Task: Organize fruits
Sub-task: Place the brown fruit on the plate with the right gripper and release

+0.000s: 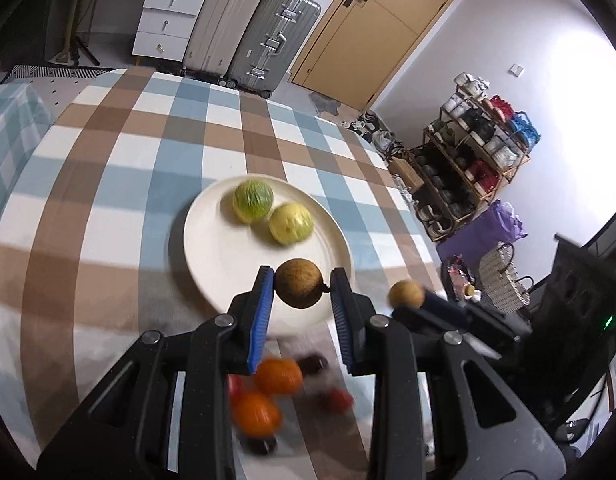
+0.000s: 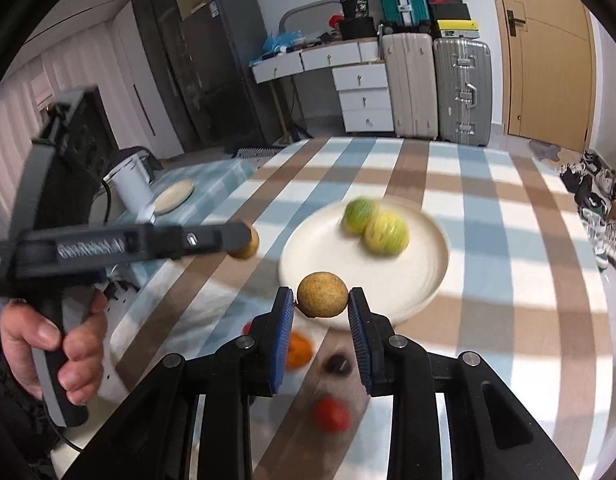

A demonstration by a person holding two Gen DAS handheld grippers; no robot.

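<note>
Fruit sits in each tool. The left tool [image 1: 301, 290] pinches a round brown fruit [image 1: 298, 283] between its blue pads [image 1: 261, 312], up in the air above the near rim of the white plate [image 1: 212, 256]. This fruit is dull brown with tiny specks and a short stem on its right side. The right tool [image 2: 321, 295] pinches a second brown fruit [image 2: 322, 294], a bit more yellow and also speckled, just over the plate's near edge.

On the plate lie two round green-yellow fruits [image 1: 252, 199] with pale stripes, touching each other. Both are blurry. On the checked cloth of the bench [image 1: 108, 168], nearer than the plate, lie two orange fruits [image 1: 278, 376], a red one [image 2: 331, 414] and a small dark one [image 2: 337, 364].

The raised writing on the left tool's side is too blurry to read.
</note>
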